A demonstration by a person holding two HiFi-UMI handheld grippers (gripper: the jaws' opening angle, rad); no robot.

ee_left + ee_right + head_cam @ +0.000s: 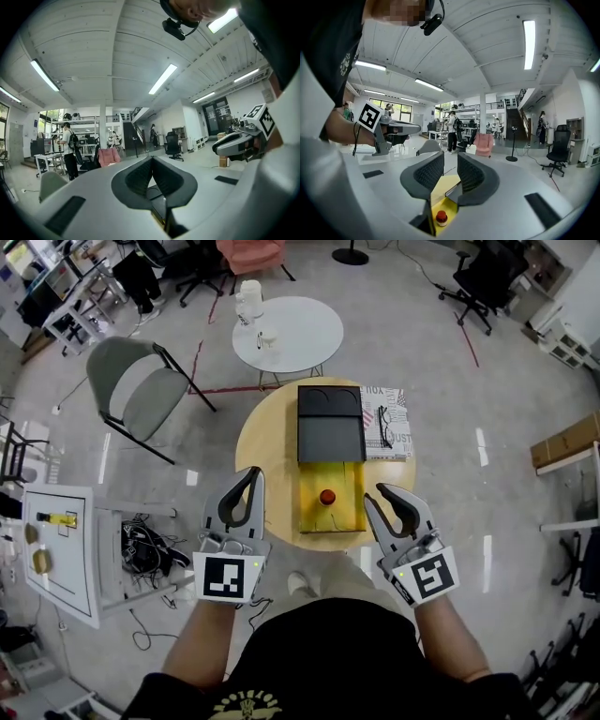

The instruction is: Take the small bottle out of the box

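Note:
A small bottle with a red cap [326,497] stands in the yellow inside of the open box [342,474], whose black lid [330,425] lies folded back behind it. The box rests on a round wooden table [267,442]. My left gripper [255,472] hovers left of the box, its jaws meeting at the tips with nothing in them [152,158]. My right gripper [380,493] is just right of the box's front corner. Its jaws stand apart and empty [450,157], and the right gripper view shows the bottle [441,217] low down, beyond them.
A printed booklet with glasses on it [386,423] lies right of the lid. Behind stands a white round table [286,332] with a jug [250,298]. A grey folding chair [136,390] is at the left, a white board [61,549] and cables beside my left arm.

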